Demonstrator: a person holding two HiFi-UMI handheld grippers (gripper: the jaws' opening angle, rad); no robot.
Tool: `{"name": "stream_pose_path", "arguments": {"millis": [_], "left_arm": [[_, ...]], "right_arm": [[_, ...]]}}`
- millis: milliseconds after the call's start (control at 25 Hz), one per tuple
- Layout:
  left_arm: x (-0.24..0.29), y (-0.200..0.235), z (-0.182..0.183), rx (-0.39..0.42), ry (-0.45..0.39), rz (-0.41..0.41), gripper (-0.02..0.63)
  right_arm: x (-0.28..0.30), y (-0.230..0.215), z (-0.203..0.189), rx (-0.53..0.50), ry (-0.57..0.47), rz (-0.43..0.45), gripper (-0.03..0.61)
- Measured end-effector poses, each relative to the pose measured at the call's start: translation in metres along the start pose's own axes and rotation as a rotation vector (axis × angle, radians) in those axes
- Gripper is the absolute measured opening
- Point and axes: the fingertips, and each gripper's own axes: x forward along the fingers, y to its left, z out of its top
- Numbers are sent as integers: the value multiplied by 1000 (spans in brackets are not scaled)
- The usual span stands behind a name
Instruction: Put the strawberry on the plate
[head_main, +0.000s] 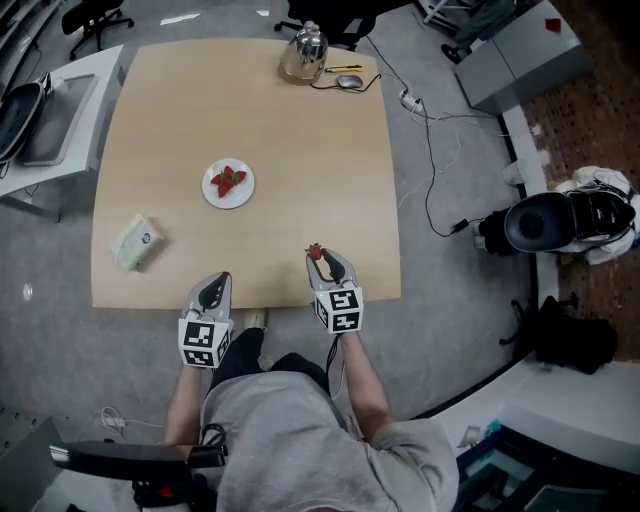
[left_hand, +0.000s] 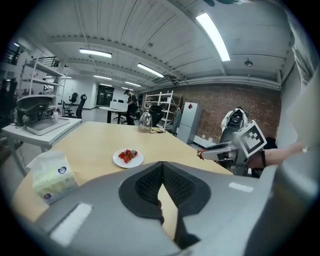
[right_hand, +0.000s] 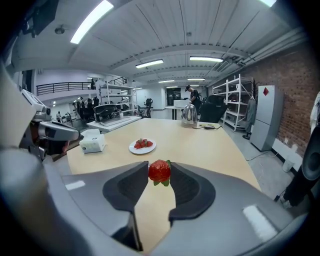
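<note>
The strawberry (right_hand: 159, 171) sits clamped between the two pads of the right tool (right_hand: 159, 173), right at their tips, with its green leaves at its lower edge; it looks too round to give it a clear long axis. In the head view that right tool (head_main: 320, 260) is at the near edge of the bench (head_main: 300, 140), lower middle of the frame, and the berry (head_main: 315, 252) shows red at its front

The plate (head_main: 229, 206) lies up and to the left of it, near the middle of the bench, and already has a few red berries on it. In the right gripper view the plate (right_hand: 150, 150) is just above the held berry and slightly left, so the carry should go forward and a little left

The left tool (left_hand: 161, 169) has its jaws together with nothing between them. It stands about as near the plate as the right one. Both tools point away from the person and tilt downward, and the right one seems to be off the bench surface
</note>
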Motion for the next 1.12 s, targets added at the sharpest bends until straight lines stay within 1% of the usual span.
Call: {"name": "stream_pose_path", "arguments": {"millis": [240, 560, 920, 1120], "left_arm": [[-9, 15, 10, -13, -31, 34, 20], [-23, 27, 19, -2, -63, 85, 20], [-35, 56, 20, -24, -78, 195, 20], [-33, 70, 22, -43, -83, 244, 20]], "right_arm": [[-3, 13, 29, -21, -47, 19, 141], [7, 37, 55, -62, -89, 83, 141], [45, 63, 79, -111, -111, 187, 141], [75, 70, 87, -139, -89, 239, 141]]}}
